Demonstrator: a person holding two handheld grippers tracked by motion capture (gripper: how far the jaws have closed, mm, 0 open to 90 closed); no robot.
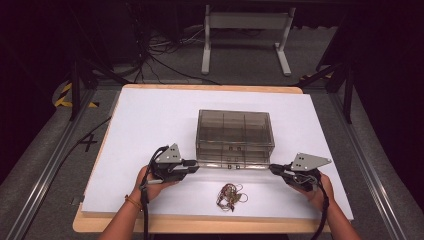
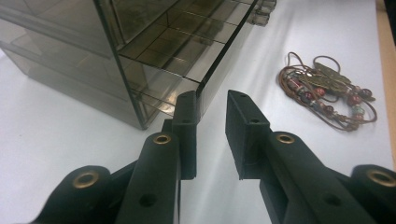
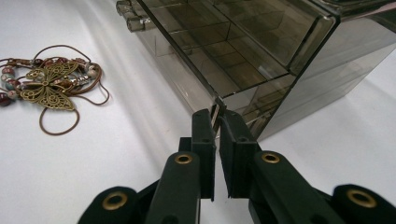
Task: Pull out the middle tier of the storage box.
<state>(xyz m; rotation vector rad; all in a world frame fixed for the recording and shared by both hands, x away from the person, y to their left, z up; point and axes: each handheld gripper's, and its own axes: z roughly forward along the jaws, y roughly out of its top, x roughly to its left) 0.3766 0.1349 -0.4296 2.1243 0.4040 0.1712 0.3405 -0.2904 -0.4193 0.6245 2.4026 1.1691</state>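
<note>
Smoky transparent plastic forms the three-drawer organiser box (image 1: 235, 135) that stands mid-worktop, its bottom drawer (image 1: 234, 165) drawn out toward the person. White sheet covers the worktop (image 1: 150, 120), with a bare wooden rim along the near and far edges.

The left tongs (image 1: 196, 163) sit at the left front corner of the drawn-out drawer; in the left gripper view the drawer's front wall edge (image 2: 205, 88) runs into the gap between the narrowly spread pads, and I cannot tell whether they press on it. The right tongs (image 1: 272, 168) are pinched on the drawer's right front corner (image 3: 217, 112), the pads nearly together around the thin wall.

A tangled brown-cord necklace with red beads and a brass butterfly pendant (image 1: 229, 195) lies just in front of the drawer, between the two hands, apart from both tongs. Wide open sheet remains left, right and behind the box.
</note>
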